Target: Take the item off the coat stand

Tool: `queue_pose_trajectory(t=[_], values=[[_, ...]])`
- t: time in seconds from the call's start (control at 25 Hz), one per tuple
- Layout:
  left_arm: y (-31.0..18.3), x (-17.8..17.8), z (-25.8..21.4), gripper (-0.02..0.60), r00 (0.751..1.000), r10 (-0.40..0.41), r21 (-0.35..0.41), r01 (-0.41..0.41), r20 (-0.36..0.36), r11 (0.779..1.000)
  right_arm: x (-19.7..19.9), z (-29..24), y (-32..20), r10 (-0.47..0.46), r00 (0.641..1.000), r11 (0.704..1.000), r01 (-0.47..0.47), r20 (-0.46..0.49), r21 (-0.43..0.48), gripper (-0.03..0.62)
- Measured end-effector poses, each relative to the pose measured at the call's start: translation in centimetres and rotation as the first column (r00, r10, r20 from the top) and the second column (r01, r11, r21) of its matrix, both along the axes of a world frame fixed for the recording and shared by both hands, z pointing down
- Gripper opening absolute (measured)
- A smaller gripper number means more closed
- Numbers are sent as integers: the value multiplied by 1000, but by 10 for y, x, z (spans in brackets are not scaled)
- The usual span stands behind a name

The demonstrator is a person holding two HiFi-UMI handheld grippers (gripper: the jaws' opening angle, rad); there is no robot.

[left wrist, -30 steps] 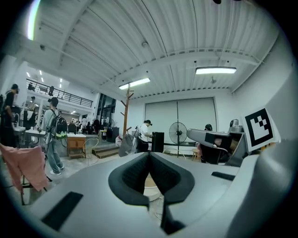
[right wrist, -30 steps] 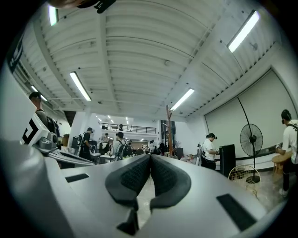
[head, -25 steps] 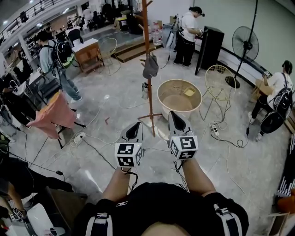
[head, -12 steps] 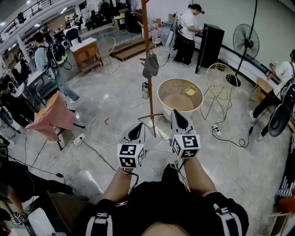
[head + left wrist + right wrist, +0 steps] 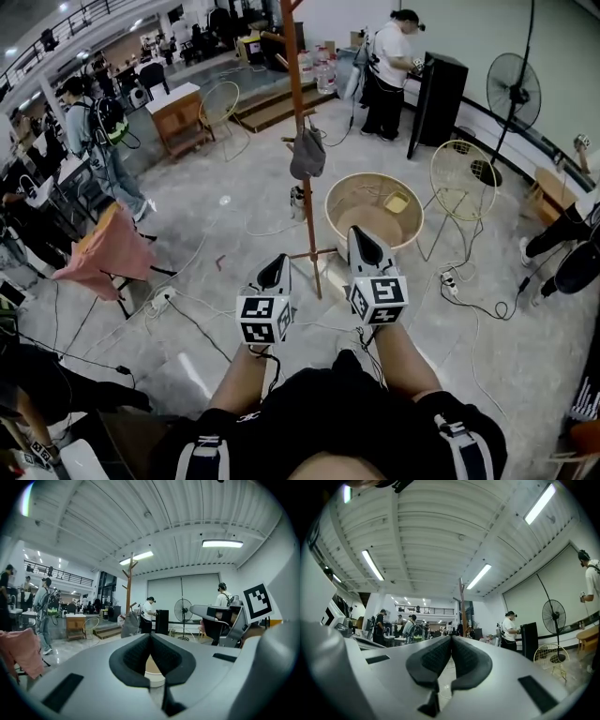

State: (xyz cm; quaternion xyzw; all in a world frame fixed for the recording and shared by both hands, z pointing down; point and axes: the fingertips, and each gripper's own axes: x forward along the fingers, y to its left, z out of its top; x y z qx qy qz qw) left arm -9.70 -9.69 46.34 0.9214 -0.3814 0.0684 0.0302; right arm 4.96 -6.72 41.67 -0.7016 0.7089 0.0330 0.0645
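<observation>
A tall wooden coat stand (image 5: 298, 122) rises from the floor ahead of me. A grey cloth item (image 5: 307, 155) hangs from a low peg on it. Both grippers are held at waist height, short of the stand's base and well below the item. My left gripper (image 5: 275, 269) points to the left of the pole, jaws shut and empty. On the other side of the pole my right gripper (image 5: 363, 242) is also shut, with nothing in it. The left gripper view shows the stand (image 5: 131, 585) and the grey item (image 5: 130, 624) beyond the closed pads (image 5: 151, 637). The right gripper view shows the pole (image 5: 462, 606) above the closed pads (image 5: 451, 639).
A big round basket (image 5: 339, 190) sits right of the stand, with a wire chair (image 5: 461, 178), a floor fan (image 5: 514, 89) and a black cabinet (image 5: 439, 94) beyond. A person in white (image 5: 394, 56) stands by the cabinet. Cables cross the floor. A pink cloth (image 5: 103, 246) drapes a chair at left.
The stand and basket have drifted slightly right and nearer in the head view. Both grippers keep their pose. The person with the backpack at left has walked farther off.
</observation>
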Motion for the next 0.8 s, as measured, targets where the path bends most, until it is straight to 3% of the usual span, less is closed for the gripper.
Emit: queue_pose_trajectory(t=[0.32,0.6,0.8], values=[[-110,81,-16,17,999,-47,-9,47,14,999,79,-9,-118,-59,998,998,59,11,-30,15],[-211,148,-36,17,995,-96,13,97,-17,995,147,-22,-217,-107,994,994,106,-21,-36,16],[-251,173,-32,17,992,-125,8,125,-24,992,173,-18,-266,-135,991,990,134,-19,-41,16]])
